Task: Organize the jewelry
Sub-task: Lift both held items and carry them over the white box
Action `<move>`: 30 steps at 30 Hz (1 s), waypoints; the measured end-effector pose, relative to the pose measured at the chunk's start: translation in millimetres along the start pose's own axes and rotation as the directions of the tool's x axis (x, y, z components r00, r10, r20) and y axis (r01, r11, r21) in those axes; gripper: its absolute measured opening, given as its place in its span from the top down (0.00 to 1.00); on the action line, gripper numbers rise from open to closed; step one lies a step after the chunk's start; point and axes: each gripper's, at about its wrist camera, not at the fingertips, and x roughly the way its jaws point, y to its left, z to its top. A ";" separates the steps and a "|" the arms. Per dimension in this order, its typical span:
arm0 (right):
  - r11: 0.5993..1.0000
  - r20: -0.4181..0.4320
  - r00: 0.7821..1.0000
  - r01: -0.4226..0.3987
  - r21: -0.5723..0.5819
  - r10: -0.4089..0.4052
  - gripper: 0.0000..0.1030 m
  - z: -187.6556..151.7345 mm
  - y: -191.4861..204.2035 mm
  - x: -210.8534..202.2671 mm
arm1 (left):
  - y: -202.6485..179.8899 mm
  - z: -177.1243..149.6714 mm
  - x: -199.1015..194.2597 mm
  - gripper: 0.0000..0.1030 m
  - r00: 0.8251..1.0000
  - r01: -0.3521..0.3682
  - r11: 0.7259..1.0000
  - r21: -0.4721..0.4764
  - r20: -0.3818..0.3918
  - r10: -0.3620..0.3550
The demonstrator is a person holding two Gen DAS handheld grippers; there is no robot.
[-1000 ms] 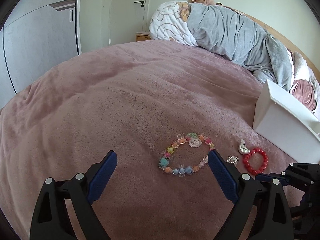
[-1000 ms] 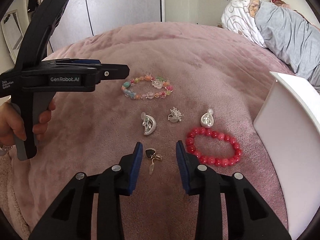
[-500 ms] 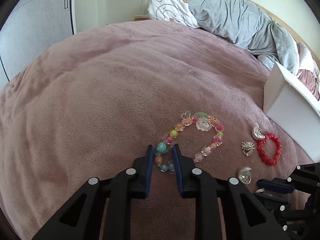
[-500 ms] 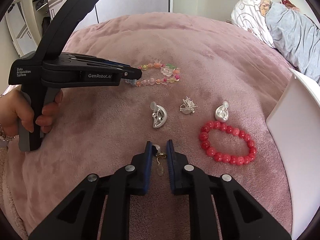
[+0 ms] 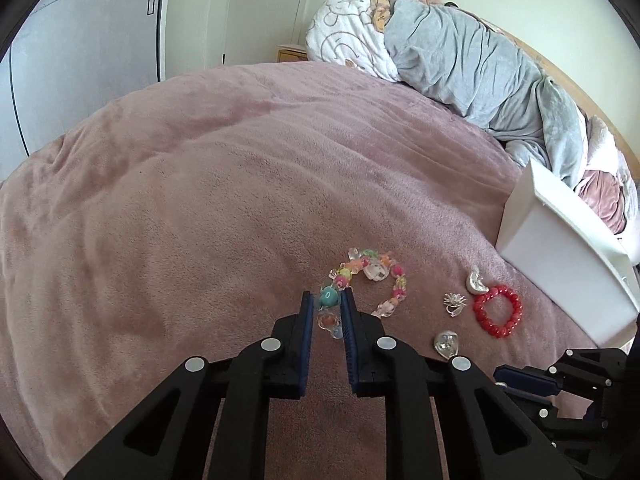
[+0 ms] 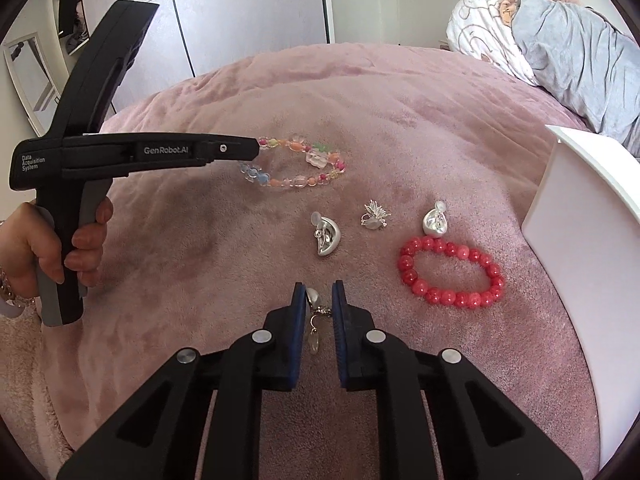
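Pink plush bedspread [image 5: 200, 200], left claw [image 5: 326, 300] clenched on multicoloured bracelet [image 5: 376, 276], right claw [image 6: 319, 294] on earring [image 6: 316, 312].

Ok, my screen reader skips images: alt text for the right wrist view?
The right claw pinches a small dangly earring on a pink blanket; beyond, the left claw grips a pastel bead bracelet.

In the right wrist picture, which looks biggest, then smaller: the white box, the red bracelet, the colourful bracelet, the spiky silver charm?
1. white box
2. colourful bracelet and red bracelet: look alike in size, and the red one lies nearer the camera, so no ranking
3. spiky silver charm
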 end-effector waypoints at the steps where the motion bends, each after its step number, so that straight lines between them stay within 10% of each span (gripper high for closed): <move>1: 1.000 0.004 1.000 -0.003 0.011 0.003 0.87 -1.6 -0.3 -3.5 | -2.0 1.6 -5.4 0.82 1.000 -0.001 1.000 0.006 0.007 0.001; 30: 0.995 0.252 0.965 0.058 0.076 -0.076 0.87 1.1 -24.7 -164.1 | -95.0 23.8 -138.7 0.82 0.986 0.030 0.984 0.175 0.157 -0.058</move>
